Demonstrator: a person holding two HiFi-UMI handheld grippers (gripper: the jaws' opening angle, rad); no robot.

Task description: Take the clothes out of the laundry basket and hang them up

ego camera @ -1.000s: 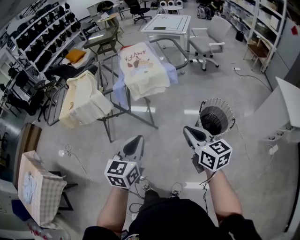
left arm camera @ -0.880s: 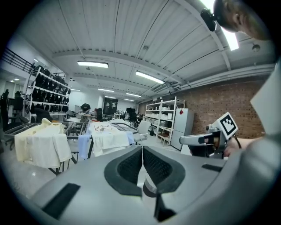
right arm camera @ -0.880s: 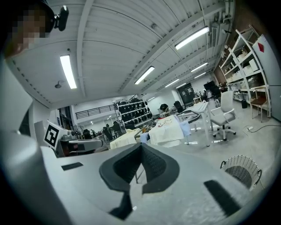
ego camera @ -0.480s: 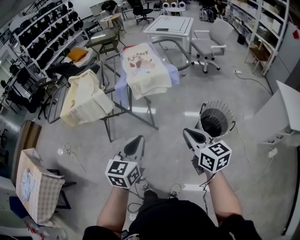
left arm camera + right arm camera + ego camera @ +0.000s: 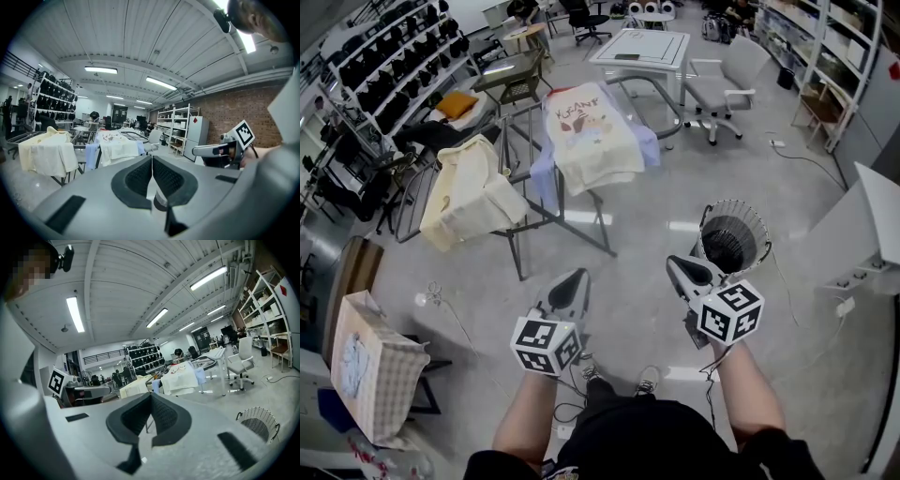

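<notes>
The wire laundry basket (image 5: 731,239) stands on the floor just beyond my right gripper (image 5: 677,265); its inside looks dark and empty. Both grippers hover side by side at waist height, and each is shut with nothing between the pads. My left gripper (image 5: 576,280) points toward the metal drying rack (image 5: 517,246). Over the rack hang a cream printed T-shirt (image 5: 589,136), a light blue garment (image 5: 543,178) and a pale yellow shirt (image 5: 469,192). The left gripper view shows shut jaws, the yellow shirt (image 5: 46,153) and the T-shirt (image 5: 119,150). The basket (image 5: 259,423) sits low right in the right gripper view.
A white table (image 5: 642,45) and an office chair (image 5: 722,86) stand behind the rack. Shelves of dark items (image 5: 389,89) line the left wall. A checked bag (image 5: 370,370) sits at lower left, a white cabinet (image 5: 862,230) at right. Cables trail by my feet.
</notes>
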